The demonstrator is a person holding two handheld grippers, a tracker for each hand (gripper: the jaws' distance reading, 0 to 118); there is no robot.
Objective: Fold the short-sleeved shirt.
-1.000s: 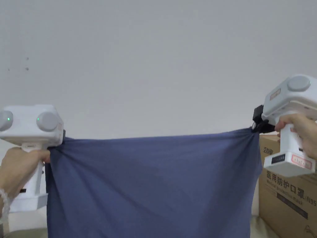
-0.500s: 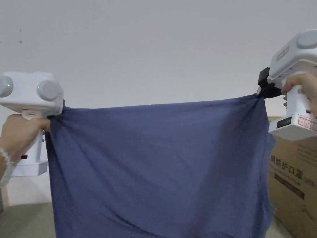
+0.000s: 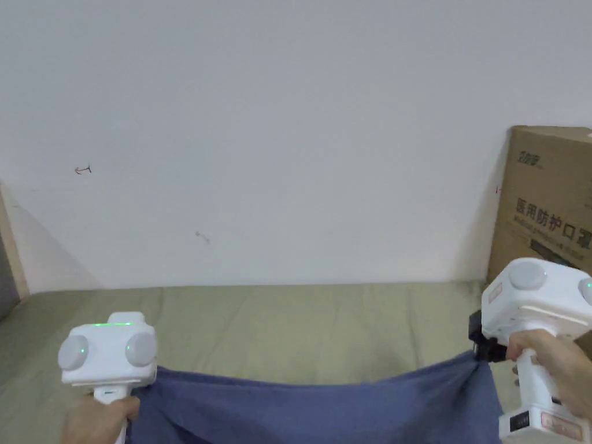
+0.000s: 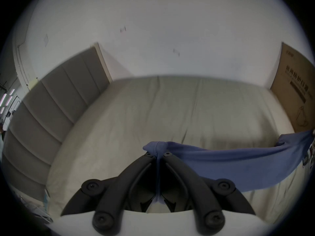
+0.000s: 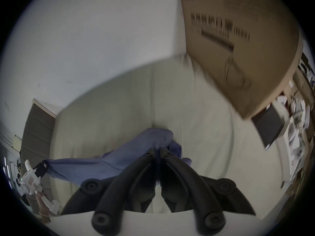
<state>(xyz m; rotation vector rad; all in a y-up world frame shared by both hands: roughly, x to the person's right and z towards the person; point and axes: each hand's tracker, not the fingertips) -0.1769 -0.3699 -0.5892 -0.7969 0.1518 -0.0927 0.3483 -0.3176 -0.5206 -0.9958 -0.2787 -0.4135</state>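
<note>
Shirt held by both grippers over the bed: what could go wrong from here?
1. The left gripper and right gripper each pinch only a small bunched bit of the blue shirt; a tug could slip a corner free.
2. The cloth sags between them, so it may land on the bed wrinkled rather than flat.
3. The right gripper works close to the cardboard box and could bump it.

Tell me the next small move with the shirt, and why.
Probably lower both grippers further to lay the shirt flat on the bed: the left gripper and right gripper each pinch a corner, with the cloth sagging between them above the sheet.
</note>
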